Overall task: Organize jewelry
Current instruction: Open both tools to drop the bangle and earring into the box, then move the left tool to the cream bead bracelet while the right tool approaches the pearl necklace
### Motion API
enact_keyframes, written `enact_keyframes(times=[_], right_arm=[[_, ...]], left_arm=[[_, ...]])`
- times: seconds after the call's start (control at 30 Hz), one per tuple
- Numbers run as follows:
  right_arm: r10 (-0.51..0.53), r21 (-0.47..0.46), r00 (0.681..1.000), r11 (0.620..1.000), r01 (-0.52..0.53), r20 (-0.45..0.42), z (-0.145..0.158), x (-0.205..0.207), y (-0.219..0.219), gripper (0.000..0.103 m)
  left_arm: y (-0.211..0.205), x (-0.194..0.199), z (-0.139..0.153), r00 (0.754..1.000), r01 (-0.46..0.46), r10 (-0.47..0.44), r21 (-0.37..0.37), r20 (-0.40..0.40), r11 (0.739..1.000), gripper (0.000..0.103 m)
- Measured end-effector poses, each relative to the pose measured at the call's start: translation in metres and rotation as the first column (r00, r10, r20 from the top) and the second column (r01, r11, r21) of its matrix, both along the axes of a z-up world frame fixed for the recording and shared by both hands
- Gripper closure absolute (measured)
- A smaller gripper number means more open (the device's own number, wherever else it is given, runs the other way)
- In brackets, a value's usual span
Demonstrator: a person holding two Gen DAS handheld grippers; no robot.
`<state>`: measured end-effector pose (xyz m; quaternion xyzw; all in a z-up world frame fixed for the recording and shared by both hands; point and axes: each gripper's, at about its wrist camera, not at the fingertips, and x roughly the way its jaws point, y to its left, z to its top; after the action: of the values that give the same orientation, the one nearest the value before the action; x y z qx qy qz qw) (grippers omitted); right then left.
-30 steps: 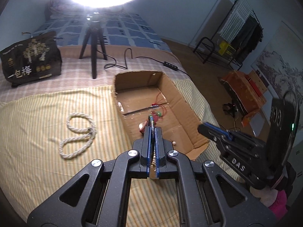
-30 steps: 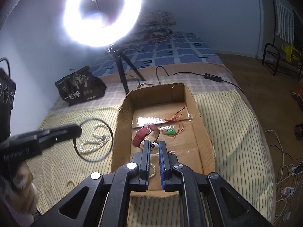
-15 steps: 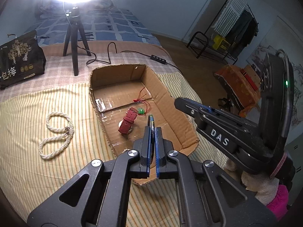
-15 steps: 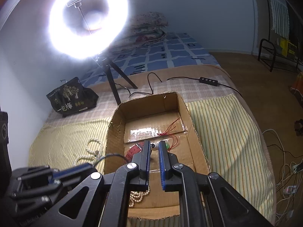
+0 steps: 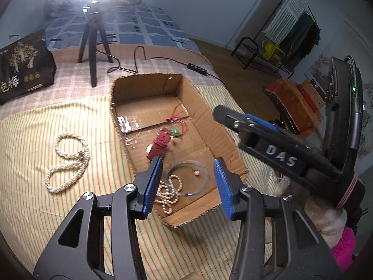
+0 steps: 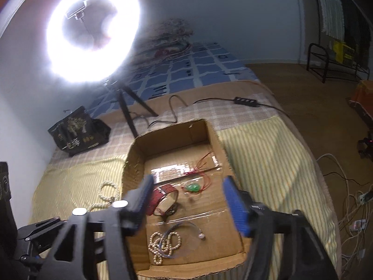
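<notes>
An open cardboard box (image 5: 209,116) (image 6: 132,161) lies on the striped bedspread. Inside it are a red watch (image 5: 159,143) (image 6: 164,198), a green pendant on red cord (image 5: 175,132) (image 6: 192,187), a thin pearl strand (image 5: 166,194) (image 6: 160,245) and a clear hoop with a pearl (image 5: 188,178) (image 6: 186,231). A thick pearl necklace (image 5: 67,163) (image 6: 105,193) lies on the bedspread left of the box. My left gripper (image 5: 187,183) is open and empty above the box's near end. My right gripper (image 6: 190,203) is open and empty over the box; its body also shows in the left wrist view (image 5: 275,144).
A ring light on a black tripod (image 5: 92,44) (image 6: 126,109) stands behind the box with its cable and switch (image 5: 197,67). A black printed bag (image 5: 23,67) (image 6: 79,131) sits at the far left. The bed edge drops to the floor on the right.
Both grippers have gone from shut to open. The hoop my left gripper held and the pearl strand now lie in the box's near end.
</notes>
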<state>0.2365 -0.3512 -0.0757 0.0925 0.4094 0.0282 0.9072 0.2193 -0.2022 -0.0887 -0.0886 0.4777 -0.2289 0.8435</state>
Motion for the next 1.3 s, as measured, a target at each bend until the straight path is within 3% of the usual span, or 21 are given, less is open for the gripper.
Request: enact_keyframes(times=[0.33, 0.6, 1.0, 1.3], right_arm=[[-0.049, -0.006, 0.999, 0.999, 0.049, 0.02, 0.006, -0.005, -0.009, 0.017], [-0.052, -0.031, 0.998, 0.998, 0.053, 0.033, 0.01, -0.009, -0.005, 0.001], [-0.009, -0.029, 0.998, 1.0, 0.011, 0.054, 0.016, -0.014, 0.014, 0.0], [0.031, -0.003, 0.995, 1.0, -0.031, 0.092, 0.023, -0.018, 0.035, 0.0]], left_arm=[[0.015, -0.003, 0.003, 1.0, -0.026, 0.025, 0.019, 0.011, 0.999, 0.057], [0.022, -0.007, 0.007, 0.999, -0.025, 0.024, 0.038, 0.025, 0.999, 0.057], [0.047, -0.018, 0.014, 0.998, -0.04, 0.037, 0.073, 0.052, 0.996, 0.057], [0.09, -0.028, 0.014, 0.996, -0.082, 0.078, 0.099, 0.05, 0.992, 0.057]])
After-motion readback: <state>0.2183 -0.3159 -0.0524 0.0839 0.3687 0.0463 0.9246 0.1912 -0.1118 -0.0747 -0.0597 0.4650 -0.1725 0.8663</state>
